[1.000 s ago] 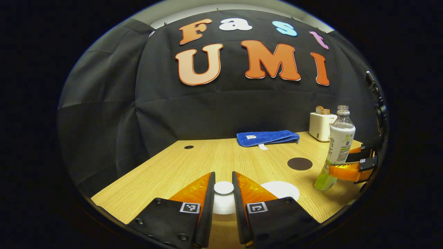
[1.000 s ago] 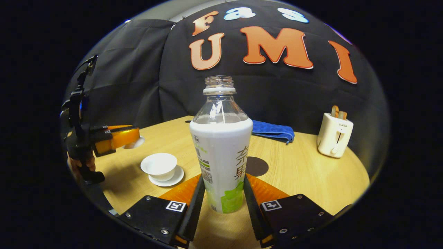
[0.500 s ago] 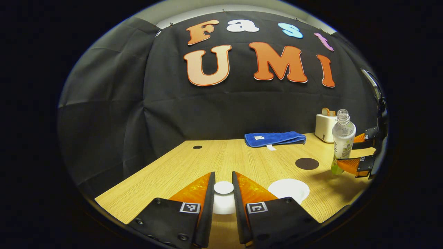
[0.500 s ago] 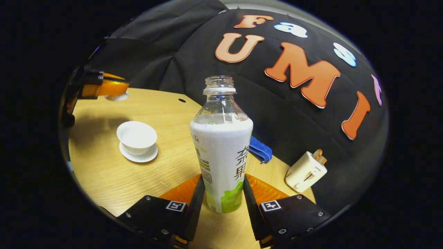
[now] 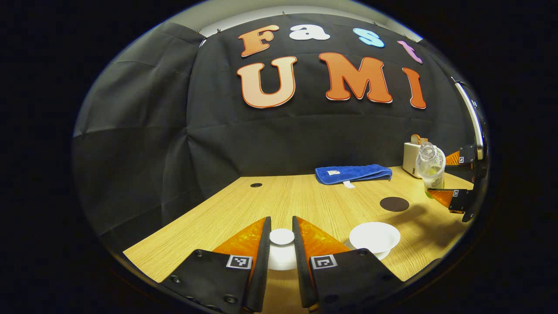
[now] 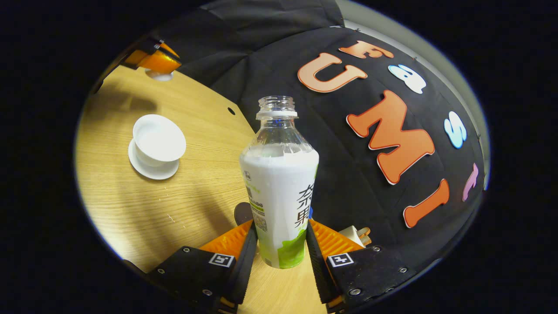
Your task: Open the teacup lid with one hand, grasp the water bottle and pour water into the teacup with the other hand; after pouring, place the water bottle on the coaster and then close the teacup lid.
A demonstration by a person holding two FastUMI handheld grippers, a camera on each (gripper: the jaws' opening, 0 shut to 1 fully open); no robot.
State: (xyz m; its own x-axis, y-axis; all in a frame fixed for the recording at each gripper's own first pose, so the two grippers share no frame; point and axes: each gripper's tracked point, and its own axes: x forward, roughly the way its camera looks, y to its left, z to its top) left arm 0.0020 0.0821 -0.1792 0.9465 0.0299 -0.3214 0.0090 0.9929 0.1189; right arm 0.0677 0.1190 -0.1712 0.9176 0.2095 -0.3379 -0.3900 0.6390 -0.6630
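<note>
My left gripper [image 5: 281, 240] is shut on the knob of the white teacup lid [image 5: 281, 237] and holds it above the table. The uncovered white teacup [image 5: 374, 237] sits on its saucer just right of my fingers. My right gripper [image 6: 279, 244] is shut on the lower body of the uncapped water bottle [image 6: 279, 192], which is off the table and tilted. In the right gripper view the teacup [image 6: 159, 139] lies to the upper left, apart from the bottle's mouth, and the left gripper [image 6: 152, 59] holds the lid [image 6: 159, 76] beyond it. The dark round coaster [image 5: 394, 203] lies between cup and bottle [image 5: 430, 168].
A folded blue towel [image 5: 353, 173] lies at the back of the wooden table [image 5: 244, 209]. A white toaster [image 5: 412, 156] stands at the back right, behind the bottle. A small dark hole [image 5: 256, 185] marks the tabletop at the back left.
The right gripper has lifted the bottle and tilted it over, so its view has rolled. The left gripper, still holding the lid, has shifted slightly left, away from the cup.
</note>
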